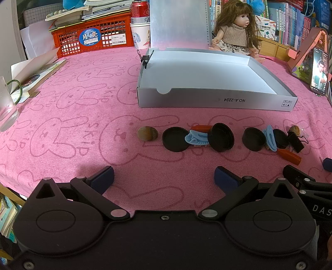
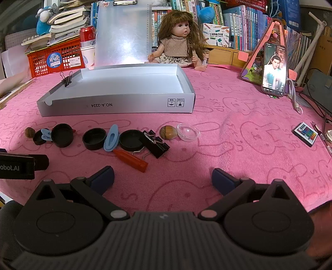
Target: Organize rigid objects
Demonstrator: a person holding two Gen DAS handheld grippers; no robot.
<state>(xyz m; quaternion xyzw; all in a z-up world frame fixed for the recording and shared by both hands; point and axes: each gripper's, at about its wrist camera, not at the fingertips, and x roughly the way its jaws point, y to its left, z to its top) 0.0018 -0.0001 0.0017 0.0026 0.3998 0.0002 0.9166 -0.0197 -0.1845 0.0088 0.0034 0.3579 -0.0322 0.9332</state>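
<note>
A shallow silver box (image 1: 215, 99) (image 2: 116, 103) lies open on the pink cloth, a black binder clip (image 1: 146, 57) (image 2: 67, 80) on its left wall. In front of it runs a row of small items: brown nuts (image 1: 147, 134) (image 2: 167, 131), black round lids (image 1: 175, 139) (image 2: 94, 138), blue hair clips (image 1: 197, 138) (image 2: 112, 140), red caps (image 1: 289, 155) (image 2: 132, 161), a black binder clip (image 2: 155, 143) and a clear dome (image 2: 188, 131). My left gripper (image 1: 164, 178) and right gripper (image 2: 162, 179) both stand open and hold nothing, short of the row.
A doll (image 2: 178, 41) sits behind the box beside a phone (image 2: 274, 70) on a pink stand. An orange crate (image 1: 93, 38), a can (image 1: 140, 10) and a paper cup stand at the back left. A glass (image 1: 7, 106) and an open book lie left; a small palette (image 2: 306, 134) right.
</note>
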